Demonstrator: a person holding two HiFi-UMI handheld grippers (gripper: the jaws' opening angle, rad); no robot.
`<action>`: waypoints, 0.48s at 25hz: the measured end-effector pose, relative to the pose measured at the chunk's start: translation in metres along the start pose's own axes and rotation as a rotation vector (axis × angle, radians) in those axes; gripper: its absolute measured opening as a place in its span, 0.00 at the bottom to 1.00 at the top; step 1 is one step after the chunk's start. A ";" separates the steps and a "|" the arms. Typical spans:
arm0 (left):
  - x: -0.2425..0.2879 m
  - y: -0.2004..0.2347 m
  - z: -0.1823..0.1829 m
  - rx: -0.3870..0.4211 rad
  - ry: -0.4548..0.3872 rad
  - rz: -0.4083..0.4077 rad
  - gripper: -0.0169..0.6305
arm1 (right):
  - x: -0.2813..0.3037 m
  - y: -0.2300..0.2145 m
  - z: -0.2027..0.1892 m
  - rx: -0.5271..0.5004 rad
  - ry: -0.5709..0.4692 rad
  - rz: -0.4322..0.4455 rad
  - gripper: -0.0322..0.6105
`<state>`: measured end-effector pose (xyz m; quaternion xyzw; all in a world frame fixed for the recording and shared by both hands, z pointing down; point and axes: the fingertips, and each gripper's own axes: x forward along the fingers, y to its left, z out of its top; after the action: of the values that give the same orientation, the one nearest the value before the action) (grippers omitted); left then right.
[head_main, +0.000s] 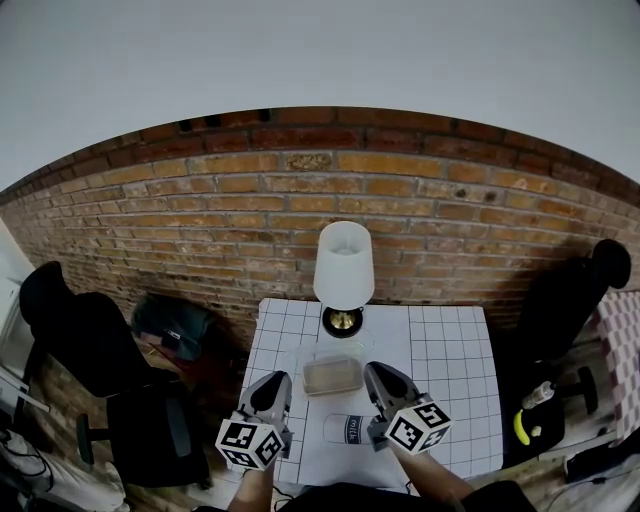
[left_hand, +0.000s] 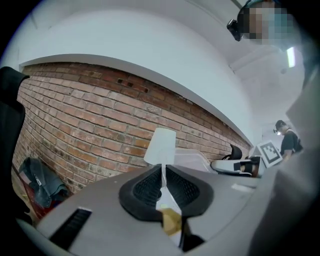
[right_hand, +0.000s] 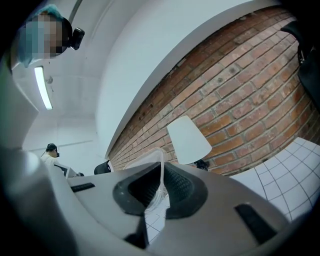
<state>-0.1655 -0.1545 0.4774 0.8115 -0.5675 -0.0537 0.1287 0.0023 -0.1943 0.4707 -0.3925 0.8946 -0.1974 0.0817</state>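
My left gripper (head_main: 279, 382) and right gripper (head_main: 377, 377) each clamped on opposite rims of clear tub (head_main: 333, 374), mid gridded white table (head_main: 450, 350), lamp (head_main: 344, 262) just behind, brick wall (head_main: 200, 220) beyond.

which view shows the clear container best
The head view: the whole clear container shows from above, held between the left gripper and the right gripper. Each gripper view shows only a thin clear edge of it pinched between the jaws.
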 end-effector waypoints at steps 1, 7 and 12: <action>-0.001 -0.001 0.002 0.002 -0.006 0.003 0.08 | 0.000 0.002 0.003 -0.005 -0.004 0.006 0.08; -0.010 -0.006 0.013 0.017 -0.037 0.017 0.08 | -0.002 0.010 0.012 -0.024 -0.017 0.037 0.08; -0.016 -0.008 0.018 0.016 -0.057 0.036 0.08 | -0.003 0.015 0.013 -0.029 -0.017 0.052 0.08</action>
<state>-0.1686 -0.1397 0.4570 0.8004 -0.5857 -0.0698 0.1069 -0.0021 -0.1864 0.4526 -0.3718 0.9066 -0.1789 0.0887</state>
